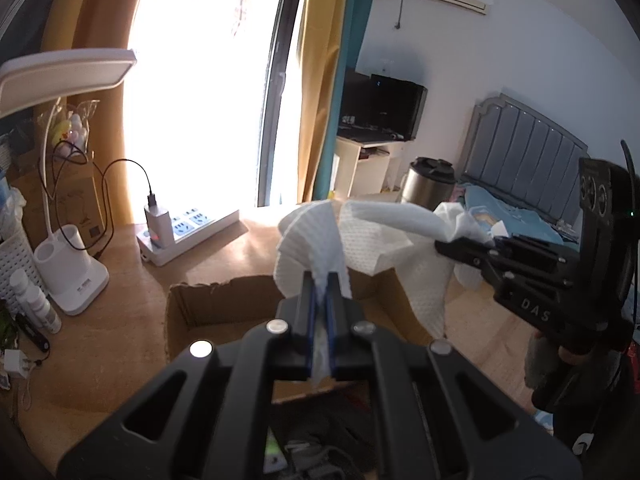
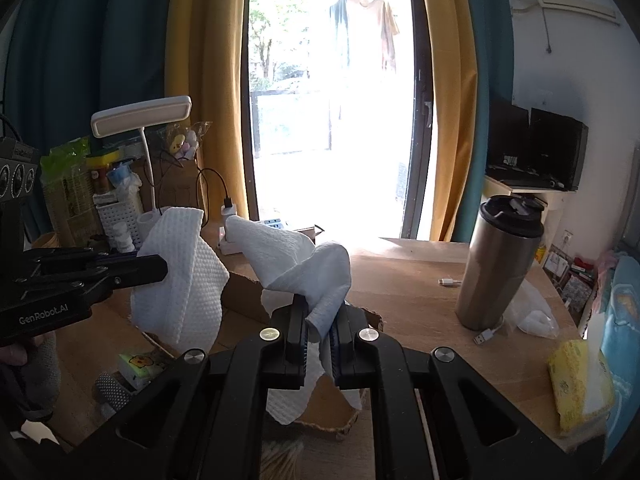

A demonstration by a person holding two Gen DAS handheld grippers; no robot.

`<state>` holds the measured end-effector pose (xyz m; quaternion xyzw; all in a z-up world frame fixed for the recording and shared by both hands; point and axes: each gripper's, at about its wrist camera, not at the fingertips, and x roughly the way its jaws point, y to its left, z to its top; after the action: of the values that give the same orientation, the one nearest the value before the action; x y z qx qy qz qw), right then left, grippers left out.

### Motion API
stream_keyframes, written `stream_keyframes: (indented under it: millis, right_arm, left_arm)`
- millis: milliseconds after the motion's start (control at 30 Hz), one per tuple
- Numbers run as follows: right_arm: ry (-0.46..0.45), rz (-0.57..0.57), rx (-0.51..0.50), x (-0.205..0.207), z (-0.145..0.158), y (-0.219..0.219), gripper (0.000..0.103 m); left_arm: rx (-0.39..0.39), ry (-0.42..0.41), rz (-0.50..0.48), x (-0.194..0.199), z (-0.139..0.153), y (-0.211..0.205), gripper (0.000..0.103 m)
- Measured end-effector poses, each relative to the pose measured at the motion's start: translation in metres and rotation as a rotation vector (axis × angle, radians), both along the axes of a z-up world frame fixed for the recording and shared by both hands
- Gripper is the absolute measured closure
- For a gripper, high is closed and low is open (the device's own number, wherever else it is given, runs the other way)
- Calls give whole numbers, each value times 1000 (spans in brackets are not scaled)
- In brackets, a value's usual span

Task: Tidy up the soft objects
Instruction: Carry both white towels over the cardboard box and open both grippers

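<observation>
**White cloth held between both grippers over the cardboard box**

I have the left gripper [image 1: 321,280] clenched on one bunched corner of a white waffle-textured cloth [image 1: 360,236], and the right gripper [image 2: 320,312] clenched on another bunch of the same cloth. The cloth hangs in the air between the two, sagging in loose folds, clear of the wooden table [image 2: 420,288].

Below the cloth I see an open cardboard box [image 1: 208,300] with torn flaps, standing on the table near its front edge. Something dark lies inside it; I cannot tell what.

Toward the table's right edge stands a steel tumbler [image 2: 500,264] with a black lid, upright, and a yellow tissue pack [image 2: 576,384] lies near the right front corner. At the back left, by the window, a white desk lamp [image 1: 68,272] stands beside a white power strip [image 1: 188,236] with a charger plugged in.
</observation>
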<state>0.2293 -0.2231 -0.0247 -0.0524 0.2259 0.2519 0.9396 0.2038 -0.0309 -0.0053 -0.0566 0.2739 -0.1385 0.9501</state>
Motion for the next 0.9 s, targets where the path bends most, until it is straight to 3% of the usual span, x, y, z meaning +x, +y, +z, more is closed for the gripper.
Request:
stream_keyframes:
  millis: [267, 433, 900]
  right_arm:
    - [45, 35, -6, 25, -15, 16, 93]
    - [90, 67, -2, 39, -30, 28, 93]
    - [188, 119, -12, 56, -64, 40, 93]
  left_arm:
    - [-16, 40, -9, 31, -18, 2, 99]
    - [15, 62, -18, 46, -33, -5, 99]
    - [33, 215, -55, 76, -78, -22, 99]
